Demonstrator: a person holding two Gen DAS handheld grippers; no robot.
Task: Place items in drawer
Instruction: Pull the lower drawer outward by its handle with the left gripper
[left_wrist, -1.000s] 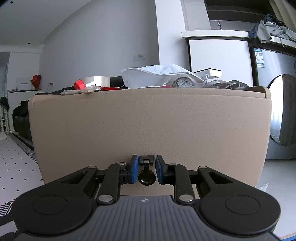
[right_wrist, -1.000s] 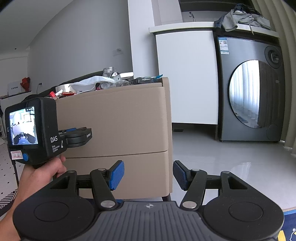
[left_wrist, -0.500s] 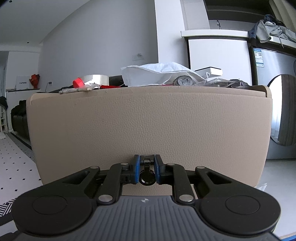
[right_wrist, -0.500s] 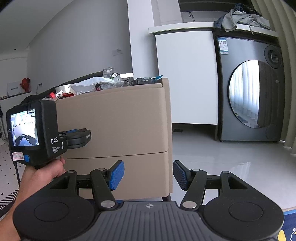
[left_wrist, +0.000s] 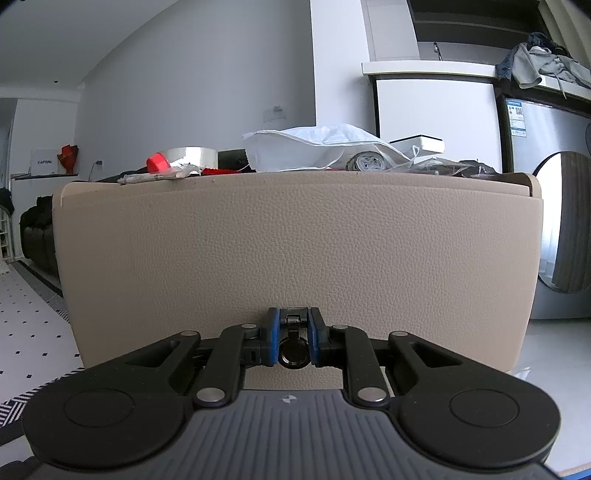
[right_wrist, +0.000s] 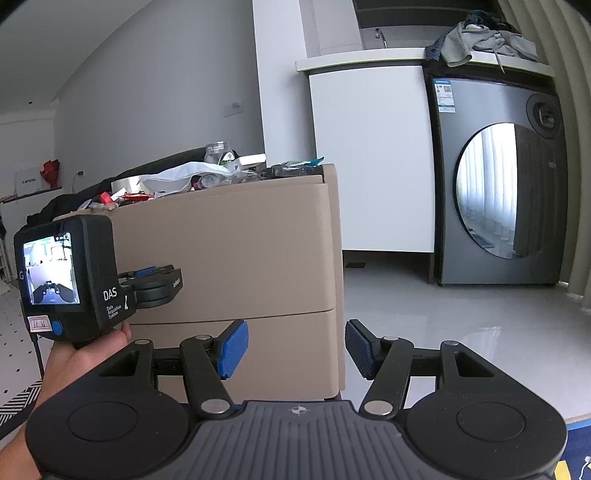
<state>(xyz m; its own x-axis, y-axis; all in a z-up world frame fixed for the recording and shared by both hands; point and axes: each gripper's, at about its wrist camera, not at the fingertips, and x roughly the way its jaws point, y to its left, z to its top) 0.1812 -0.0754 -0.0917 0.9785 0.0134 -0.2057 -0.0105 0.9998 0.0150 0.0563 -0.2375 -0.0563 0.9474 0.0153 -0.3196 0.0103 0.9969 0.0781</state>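
A beige leather-look drawer unit fills the left wrist view; its upper drawer front faces me. A small black ring pull handle hangs at the drawer's lower middle, and my left gripper is shut on it, blue pads on either side. From the right wrist view the same unit stands at centre left, with the left gripper device held by a hand against the upper drawer. My right gripper hangs open and holds nothing, in front of the lower drawer's right corner. Loose items pile on the top.
On the unit's top lie a white plastic bag, a tape roll, a red cap and a white box. A washing machine and white cabinet stand to the right; glossy floor lies between.
My left gripper's fingers have closed from either side onto the ring pull handle. The right gripper has stayed open and almost still.
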